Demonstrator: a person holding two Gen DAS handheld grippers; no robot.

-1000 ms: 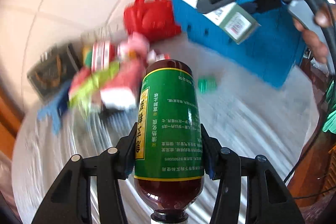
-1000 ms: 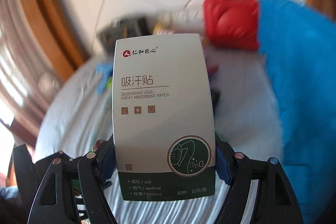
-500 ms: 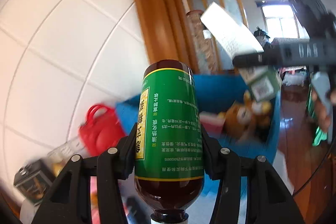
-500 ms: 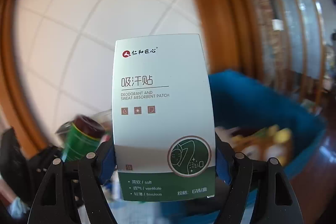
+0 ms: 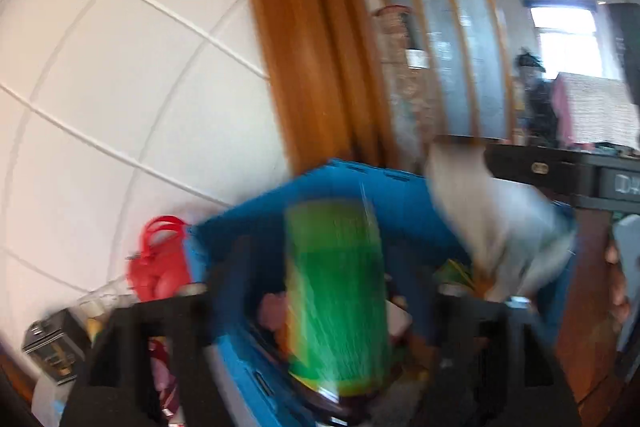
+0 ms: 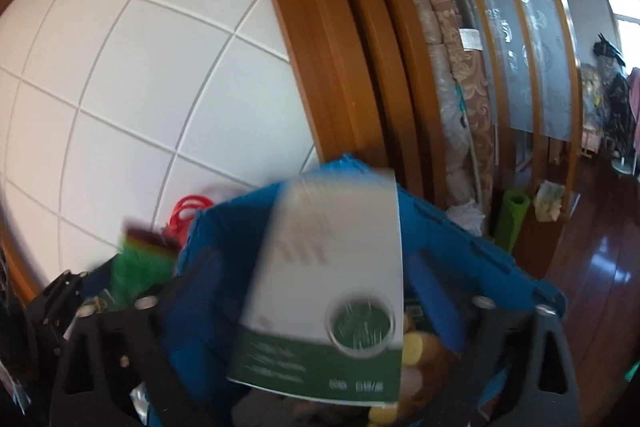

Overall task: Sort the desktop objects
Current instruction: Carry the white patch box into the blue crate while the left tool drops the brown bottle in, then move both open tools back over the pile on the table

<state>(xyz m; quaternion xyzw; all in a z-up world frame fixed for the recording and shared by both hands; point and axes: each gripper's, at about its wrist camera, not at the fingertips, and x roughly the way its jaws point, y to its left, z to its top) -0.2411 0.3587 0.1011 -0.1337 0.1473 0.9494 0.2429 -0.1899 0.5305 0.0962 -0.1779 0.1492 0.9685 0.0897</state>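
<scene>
Both views are blurred by motion. In the left wrist view my left gripper (image 5: 324, 291) stands open over the blue crate (image 5: 256, 219); the green-labelled brown bottle (image 5: 336, 291) hangs loose between the spread fingers, tilted. In the right wrist view my right gripper (image 6: 316, 291) is open too; the white and green patch box (image 6: 332, 291) tilts free between the fingers above the blue crate (image 6: 472, 251). The box also shows in the left wrist view (image 5: 500, 219), and the bottle in the right wrist view (image 6: 136, 267).
A red bag (image 5: 160, 263) sits left of the crate against the white tiled wall (image 5: 100, 107). A dark tin (image 5: 52, 347) lies lower left. The crate holds a plush toy (image 6: 416, 347) and other items. A wooden frame (image 6: 320, 47) rises behind.
Both grippers have opened over the crate. The bottle and the patch box, firmly held before, now tilt loose and blurred between the spread fingers.
</scene>
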